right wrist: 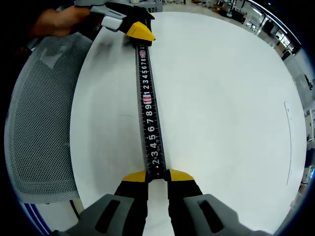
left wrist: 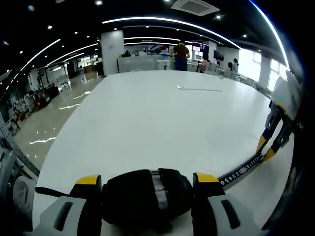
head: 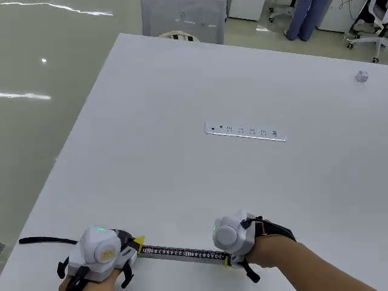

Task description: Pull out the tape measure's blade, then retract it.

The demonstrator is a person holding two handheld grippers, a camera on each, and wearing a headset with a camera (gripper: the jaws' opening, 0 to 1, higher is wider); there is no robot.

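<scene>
Presently, the blade (right wrist: 147, 108) is stretched straight from the case (left wrist: 146, 196), clamped in the left hand-held gripper (left wrist: 147, 179), to its end, pinched in the right hand-held gripper (right wrist: 157, 175).

Black tape measure (left wrist: 146, 196), its blade (right wrist: 149, 123) black with white numerals; white table (head: 182, 91).

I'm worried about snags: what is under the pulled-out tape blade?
Bare white table lies under the blade. Its tip is hidden between the jaws of the right gripper; its underside cannot be seen.
</scene>
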